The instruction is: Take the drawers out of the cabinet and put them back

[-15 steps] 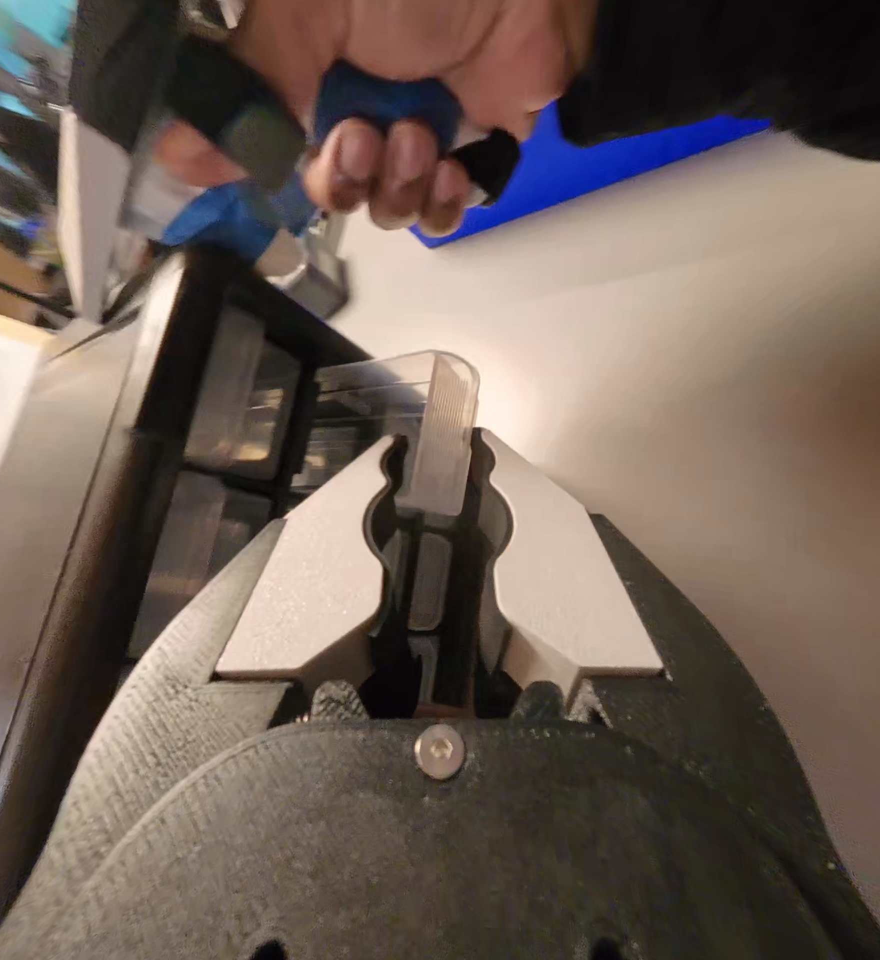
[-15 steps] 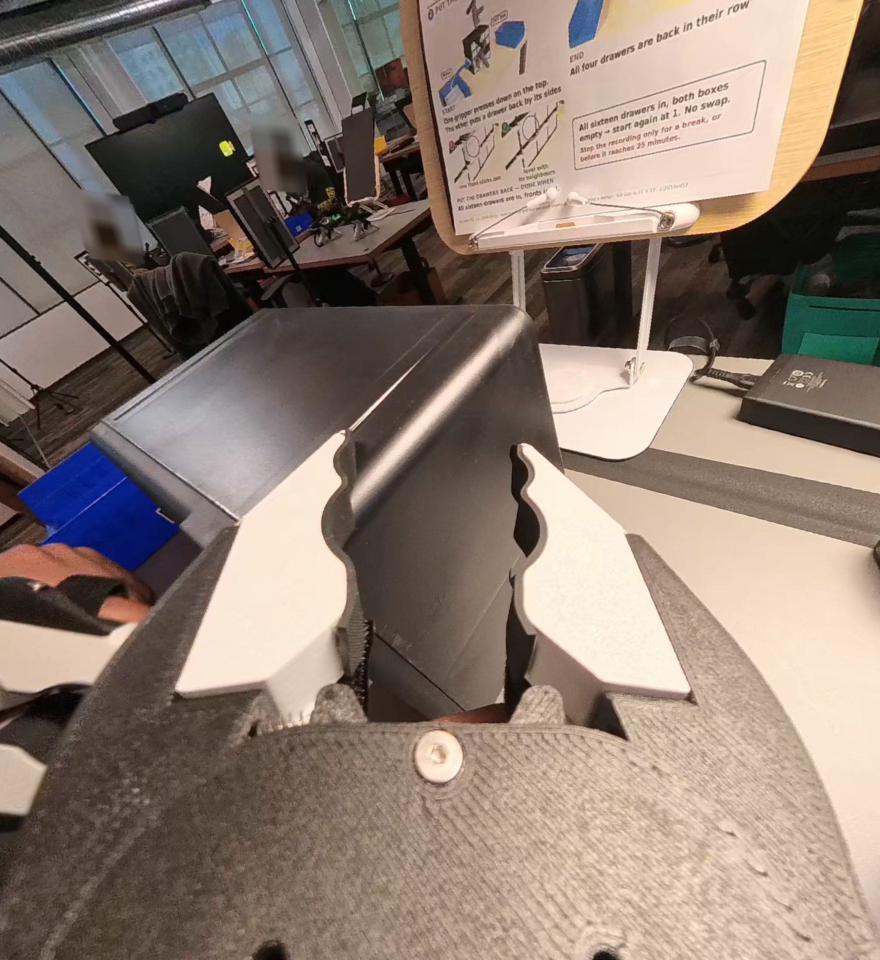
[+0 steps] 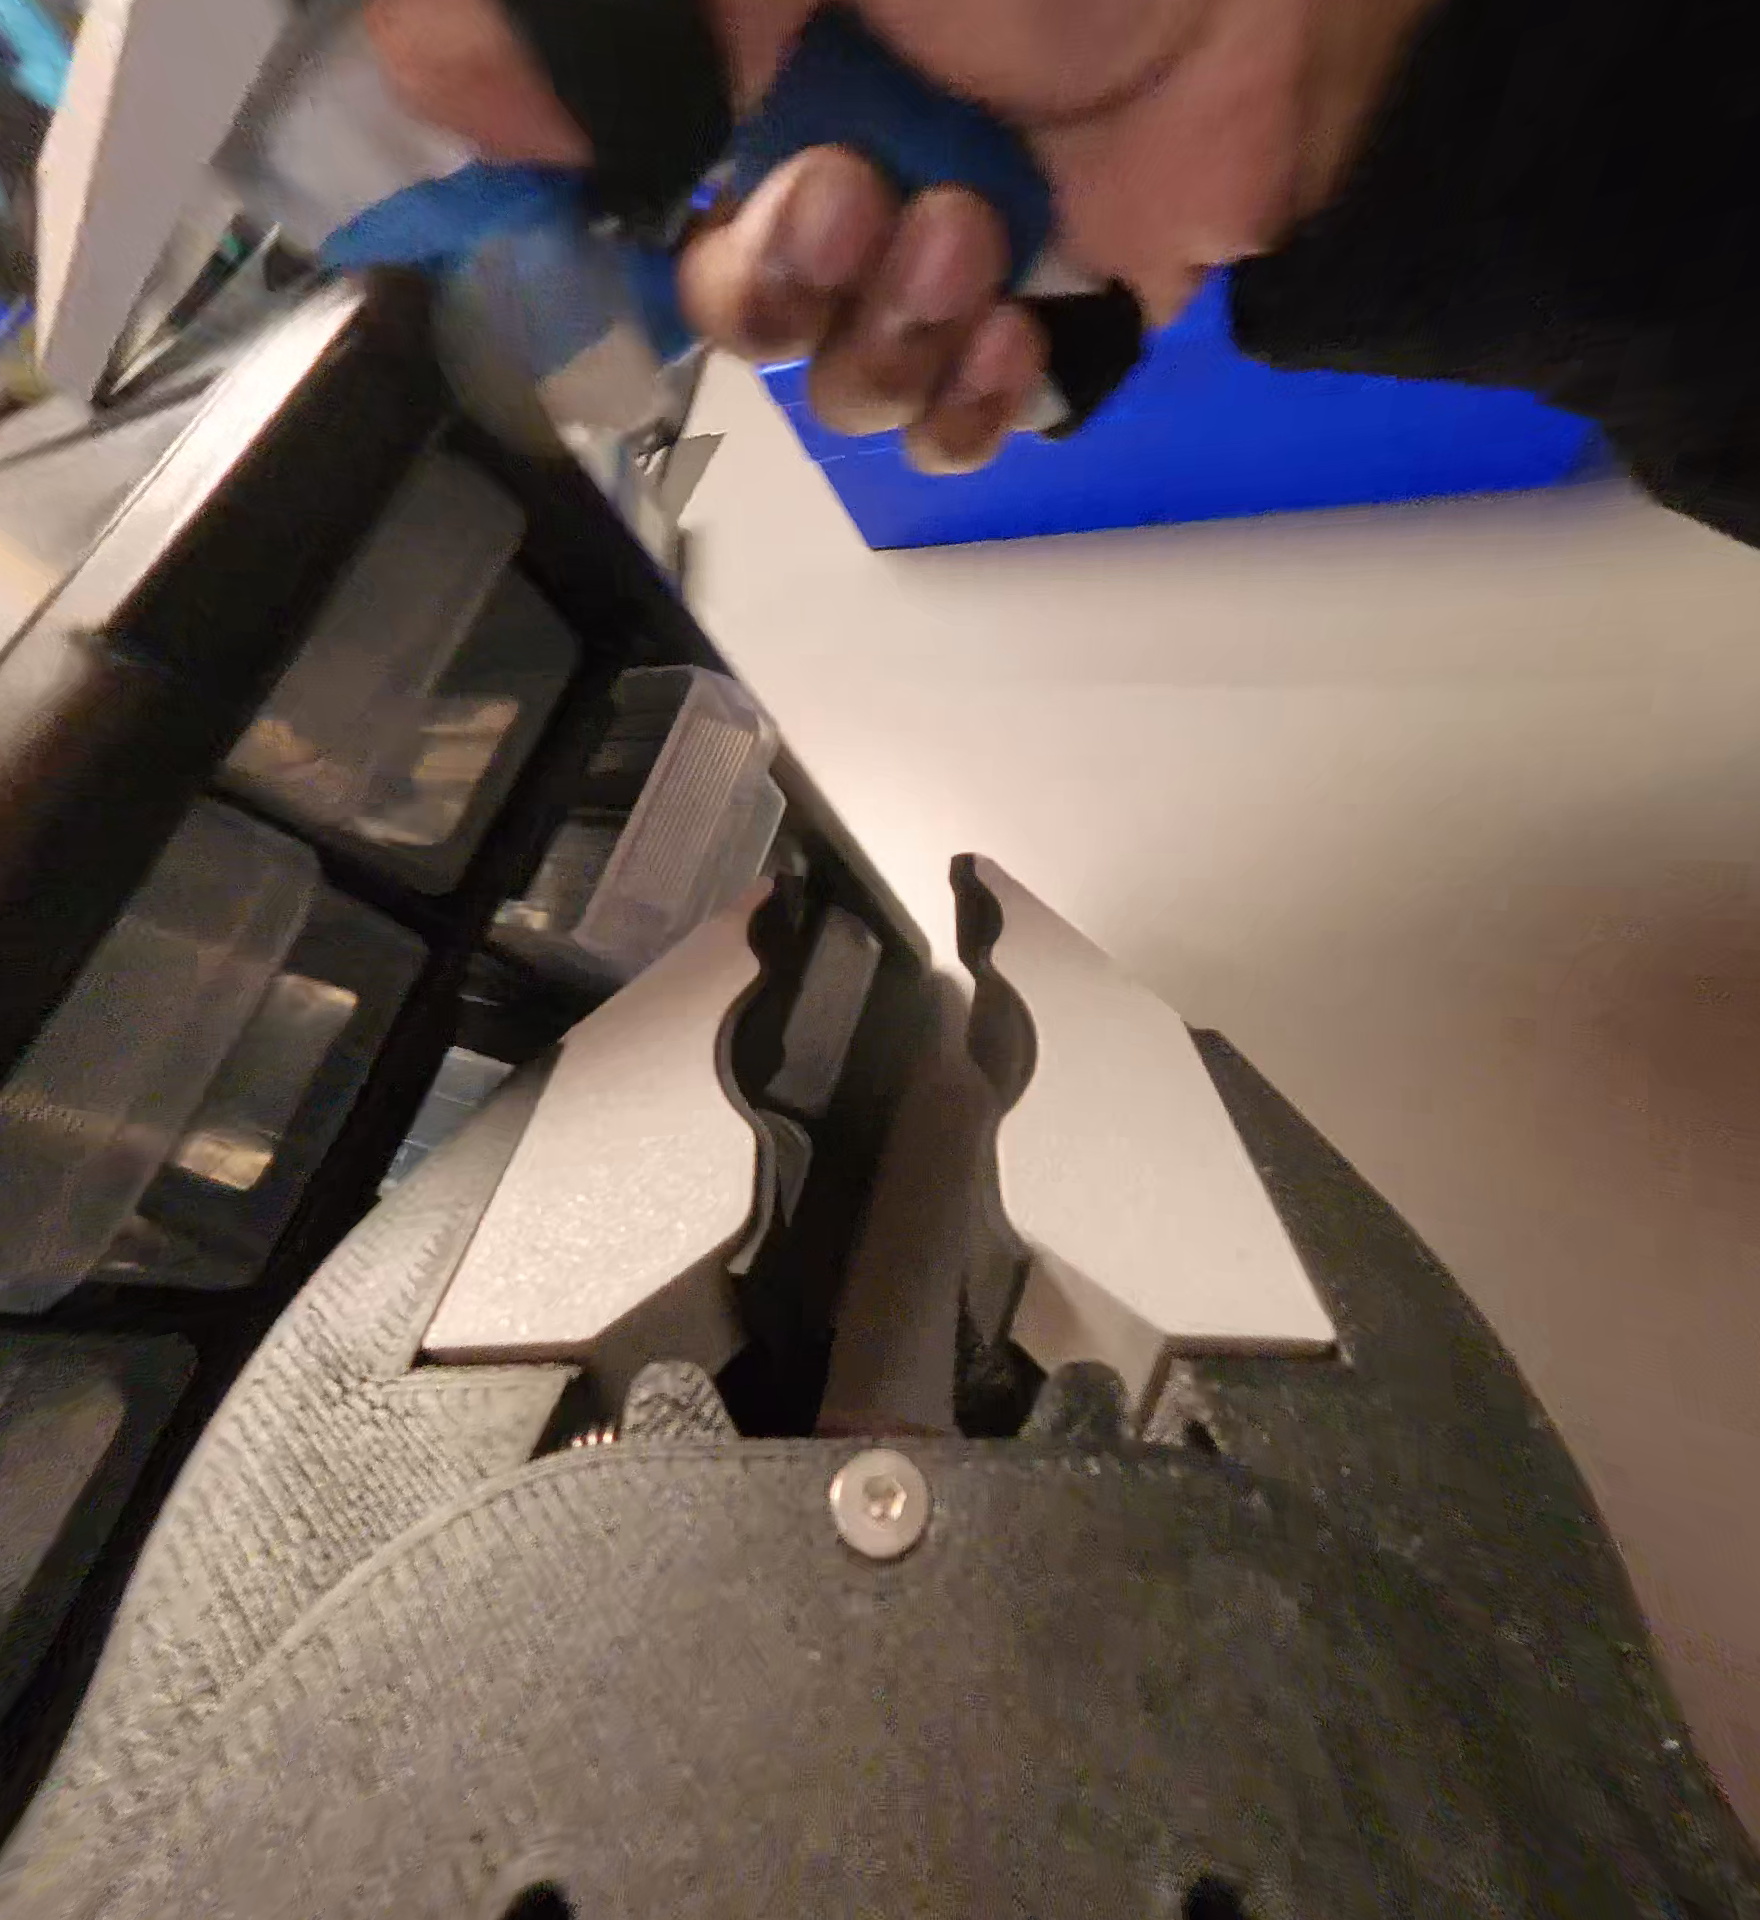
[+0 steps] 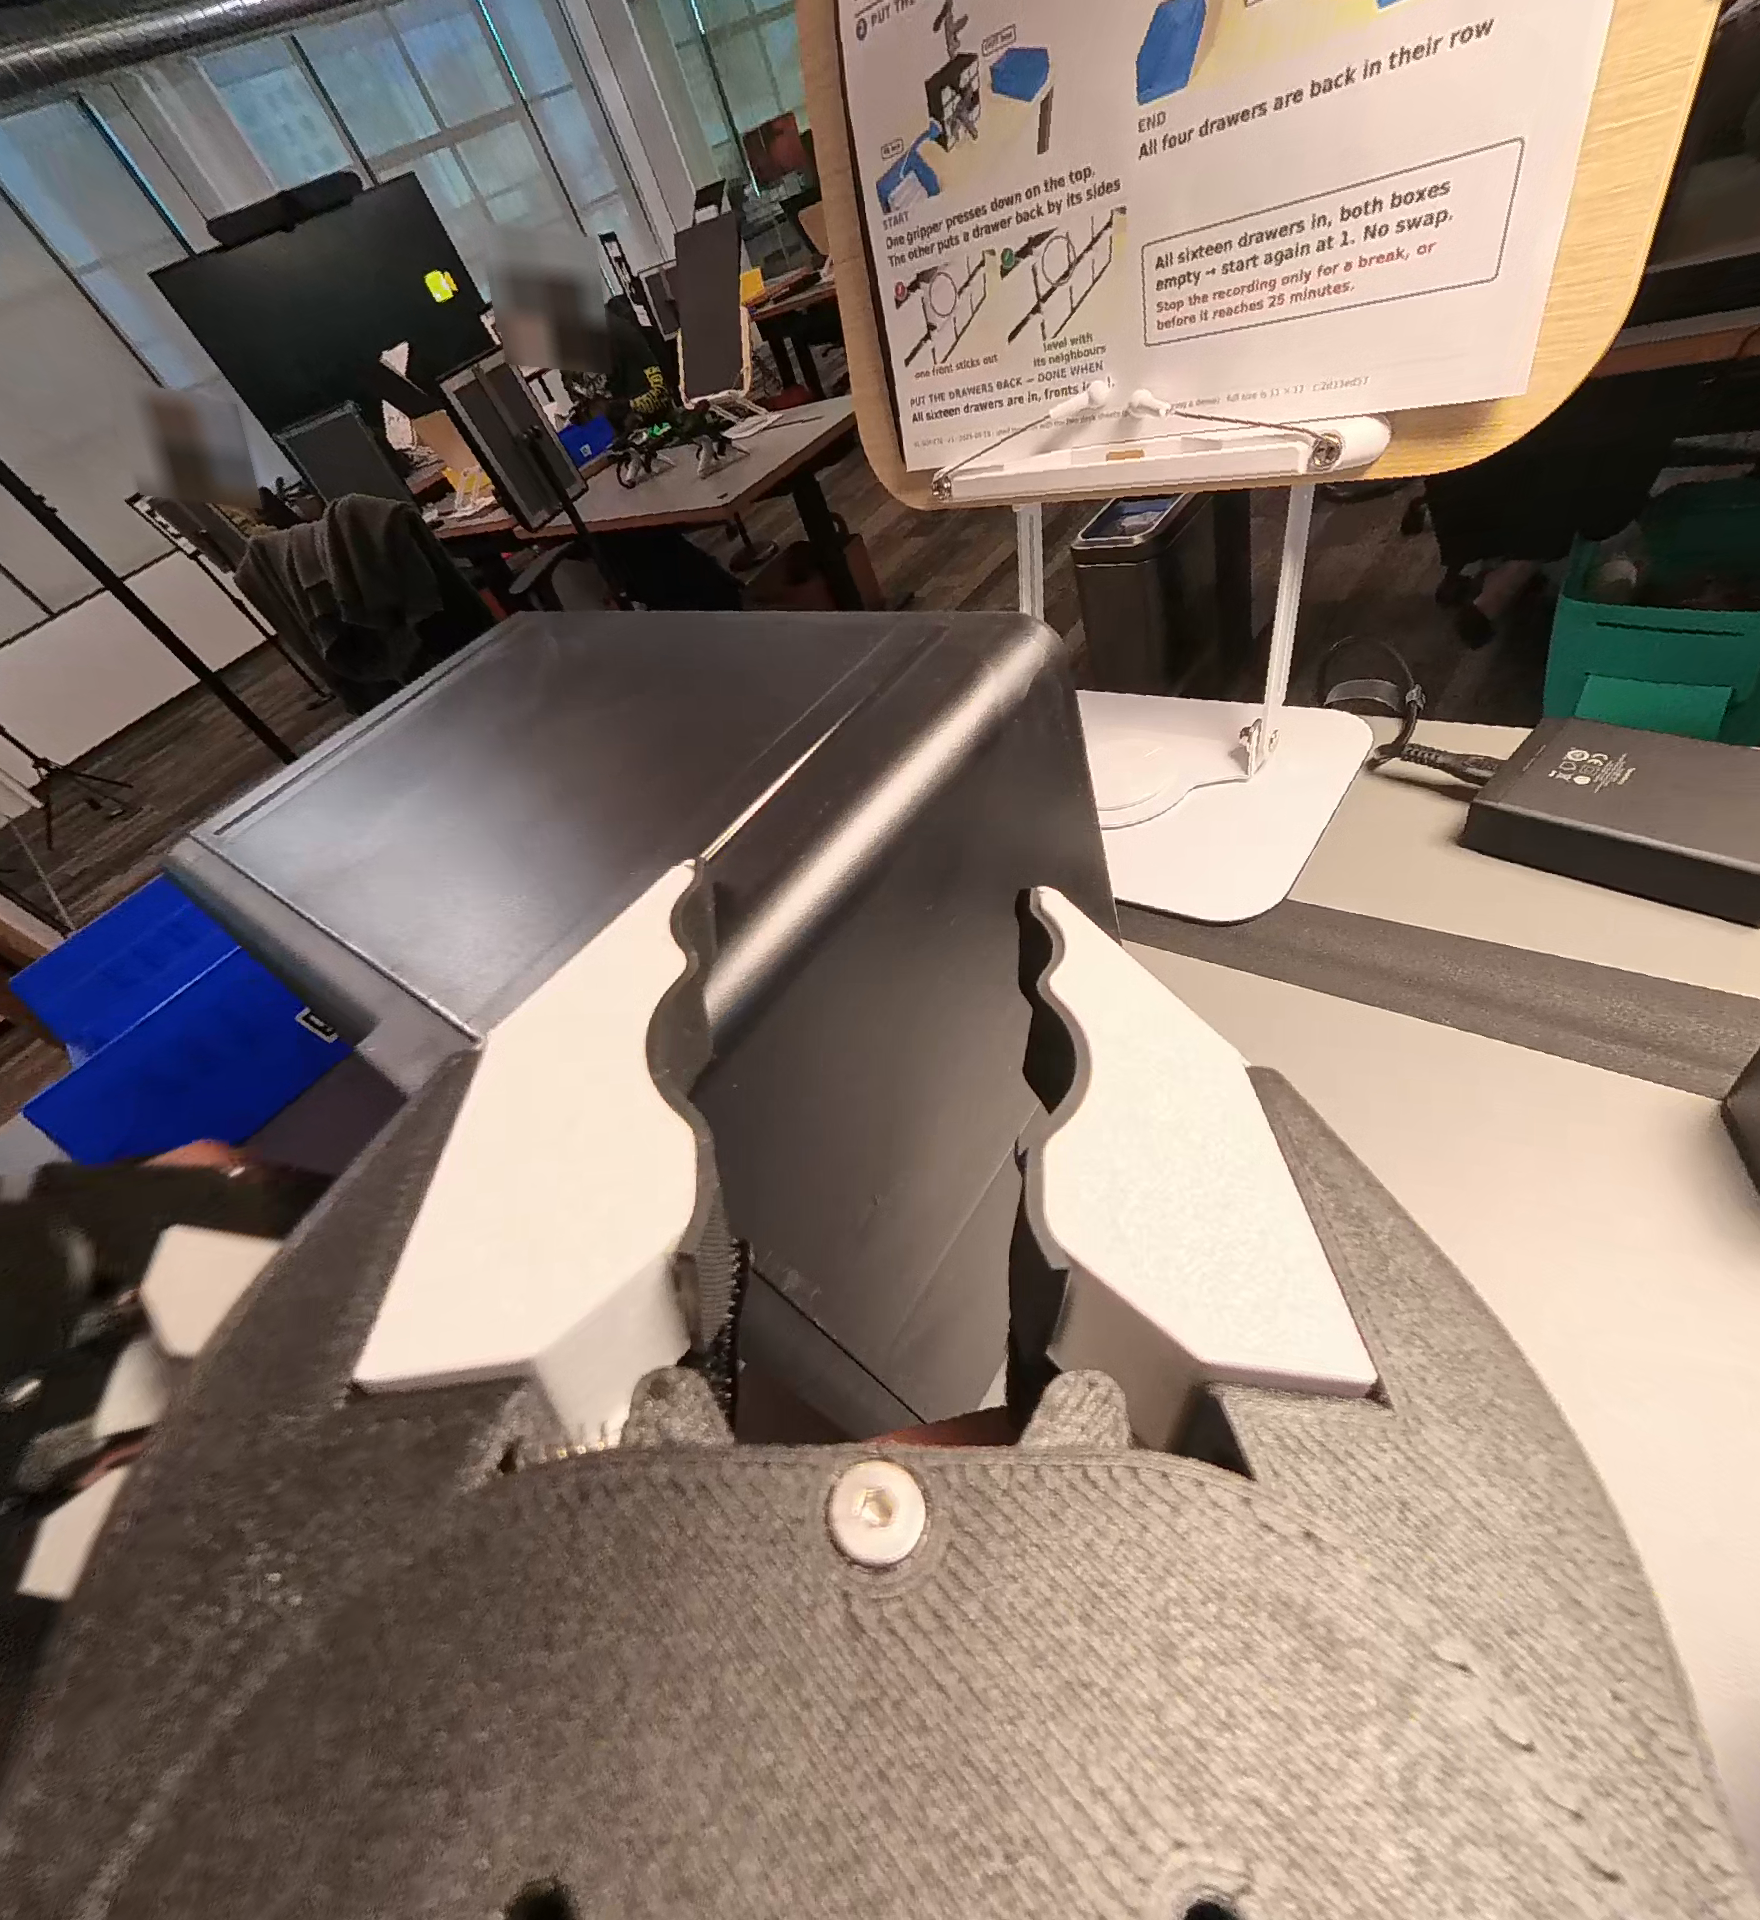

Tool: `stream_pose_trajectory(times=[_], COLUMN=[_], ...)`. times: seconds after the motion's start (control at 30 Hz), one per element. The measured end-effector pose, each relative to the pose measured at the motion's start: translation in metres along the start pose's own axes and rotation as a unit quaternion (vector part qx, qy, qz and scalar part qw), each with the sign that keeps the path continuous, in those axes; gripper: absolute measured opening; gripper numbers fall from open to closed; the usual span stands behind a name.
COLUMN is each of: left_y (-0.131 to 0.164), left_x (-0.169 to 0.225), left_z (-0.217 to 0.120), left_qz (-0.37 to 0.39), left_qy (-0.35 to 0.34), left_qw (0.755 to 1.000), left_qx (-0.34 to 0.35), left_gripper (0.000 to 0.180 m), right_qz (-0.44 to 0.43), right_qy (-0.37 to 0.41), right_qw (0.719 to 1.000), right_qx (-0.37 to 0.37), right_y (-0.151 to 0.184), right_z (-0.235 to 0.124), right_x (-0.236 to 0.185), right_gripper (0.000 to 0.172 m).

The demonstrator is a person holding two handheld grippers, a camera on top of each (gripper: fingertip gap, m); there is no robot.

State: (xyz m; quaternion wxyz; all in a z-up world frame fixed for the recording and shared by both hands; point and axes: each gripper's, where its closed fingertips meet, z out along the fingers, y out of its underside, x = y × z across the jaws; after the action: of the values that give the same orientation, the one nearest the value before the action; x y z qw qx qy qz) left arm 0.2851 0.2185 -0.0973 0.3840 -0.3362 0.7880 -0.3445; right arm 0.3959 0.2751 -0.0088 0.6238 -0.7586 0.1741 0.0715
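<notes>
Black cabinet (image 4: pixel 585 831) sits on the table under my spread, empty right gripper (image 4: pixel 855 966), probably steadying it, while my left gripper (image 3: pixel 865 914), parted and holding nothing, hangs beside a clear drawer (image 3: pixel 678 821) sticking out of its slot.

The black cabinet (image 4: pixel 710 831) fills the middle of the right wrist view – smooth flat top, rounded upper corner, upright on the grey table. In the left wrist view its front runs along the left side, holding clear plastic drawers (image 3: pixel 377 686) in their slots – one clear drawer (image 3: pixel 694 821), with a ribbed handle, sticks out near the frame's centre.
</notes>
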Motion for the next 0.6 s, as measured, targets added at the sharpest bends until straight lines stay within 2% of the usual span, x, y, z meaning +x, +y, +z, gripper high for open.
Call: stream_pose_trajectory(times=[0.07,0.17,0.3,0.4,0.47,0.53,0.6], left_y=[0.003,0.005,0.015,0.035,0.055,0.076,0.103], left_x=[-0.018,-0.017,0.004,0.016,0.009,-0.011,-0.047], left_z=[0.012,0.016,-0.011,-0.056,-0.097,-0.148,-0.207], left_qz=[-0.049,-0.091,-0.11,-0.138,-0.162,-0.186,-0.209], left_qy=[-0.023,-0.015,0.0,-0.004,-0.029,-0.07,-0.141], left_qw=[0.999,0.996,0.994,0.99,0.986,0.979,0.963], left_qx=[-0.009,-0.001,0.01,0.001,-0.02,-0.051,-0.099], left_gripper=[0.033,0.042,0.047,0.049,0.049,0.048,0.047], right_qz=[-0.003,-0.002,-0.001,0.002,0.001,0.0,0.002], right_qy=[0.001,0.001,0.0,-0.003,-0.003,-0.004,-0.005], right_qw=[1.0,1.0,1.0,1.0,1.0,1.0,1.0], right_qx=[-0.001,-0.002,-0.001,-0.001,-0.001,-0.001,-0.002], right_y=[0.0,0.0,0.0,0.0,0.0,0.0,0.001], right_z=[0.0,0.0,0.0,0.0,0.0,0.0,0.0], right_x=[0.0,0.0,0.0,0.0,-0.001,-0.001,-0.001], right_gripper=[0.061,0.06,0.06,0.06,0.06,0.06,0.061])
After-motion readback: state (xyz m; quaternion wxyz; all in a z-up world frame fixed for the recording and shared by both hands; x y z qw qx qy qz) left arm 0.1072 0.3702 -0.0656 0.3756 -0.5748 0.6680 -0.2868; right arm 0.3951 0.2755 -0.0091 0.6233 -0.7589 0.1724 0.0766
